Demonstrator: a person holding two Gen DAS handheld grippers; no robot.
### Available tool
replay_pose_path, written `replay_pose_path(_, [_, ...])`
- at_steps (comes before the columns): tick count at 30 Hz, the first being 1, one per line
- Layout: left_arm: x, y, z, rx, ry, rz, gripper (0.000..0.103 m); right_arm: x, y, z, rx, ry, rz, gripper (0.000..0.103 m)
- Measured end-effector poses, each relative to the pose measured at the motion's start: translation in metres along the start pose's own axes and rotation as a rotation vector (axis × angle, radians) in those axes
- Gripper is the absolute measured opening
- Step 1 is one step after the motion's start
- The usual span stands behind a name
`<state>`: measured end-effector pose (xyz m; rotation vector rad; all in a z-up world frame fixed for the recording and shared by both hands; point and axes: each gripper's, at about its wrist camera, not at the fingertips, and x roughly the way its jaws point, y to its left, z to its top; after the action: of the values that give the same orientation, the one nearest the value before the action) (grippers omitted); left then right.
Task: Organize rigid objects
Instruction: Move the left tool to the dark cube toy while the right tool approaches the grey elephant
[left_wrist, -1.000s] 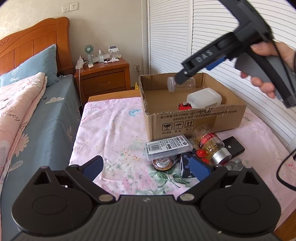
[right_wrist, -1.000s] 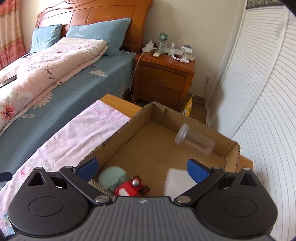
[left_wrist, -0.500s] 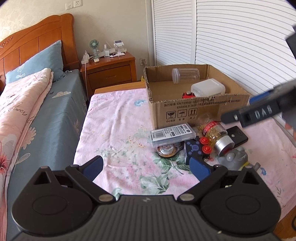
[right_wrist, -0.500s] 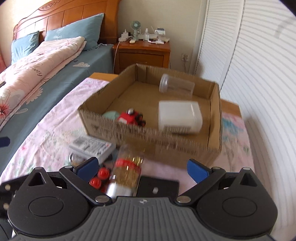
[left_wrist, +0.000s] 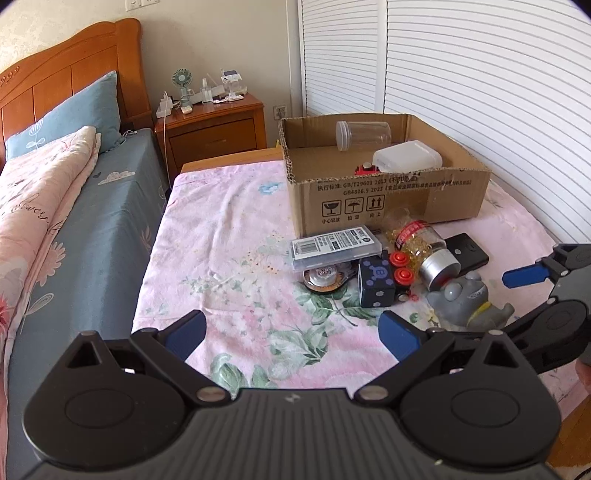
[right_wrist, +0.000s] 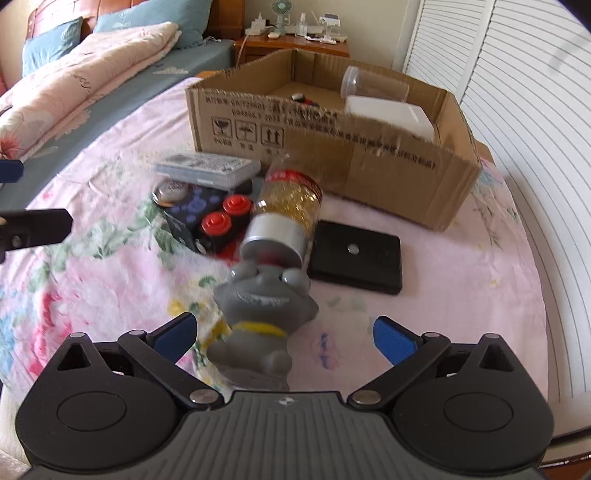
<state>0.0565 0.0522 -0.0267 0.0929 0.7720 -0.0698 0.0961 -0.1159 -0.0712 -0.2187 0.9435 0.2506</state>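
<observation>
Since a second ago I've pulled my right hand-held gripper (right_wrist: 284, 338) back from over the cardboard box (right_wrist: 388, 173) and brought it low over the bed; the clear jar (right_wrist: 373, 86) now lies inside the box.

Next thing, by my read: the grey shark toy (right_wrist: 264, 321). It lies on the floral sheet (right_wrist: 110, 266), dead ahead of the right hand-held gripper and partly between its fingers. Its long axis runs roughly along my approach, head pointing away toward the box. My right side is clearly nearer; the left hand-held gripper (left_wrist: 291, 334) sits well apart to the left, over bare sheet.

The right fingers are spread wide, holding nothing; I can't tell if the left pad (right_wrist: 177, 334) brushes the toy. The left is also spread wide and empty.

Just past the toy's head is the capsule bottle (right_wrist: 284, 218), touching or nearly so, with the black flat device (right_wrist: 356, 254) beside it.
</observation>
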Motion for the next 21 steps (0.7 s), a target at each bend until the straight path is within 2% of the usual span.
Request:
replay_pose_path(11, [0.009,-0.009,-0.002,0.030,0.017,-0.015,0.099,-0.010,-0.039,-0.031,0.116,0.018,-0.051,0.103])
replay_pose_path(18, [0.009,-0.013,-0.002,0.050,0.017,-0.025,0.099,-0.018,-0.067,-0.045,0.174,0.018,-0.133,0.103])
replay_pose_path(21, [0.011,-0.015,-0.002,0.060,0.021,-0.025,0.099,-0.020,-0.073,-0.050,0.187,0.024,-0.110,0.103])
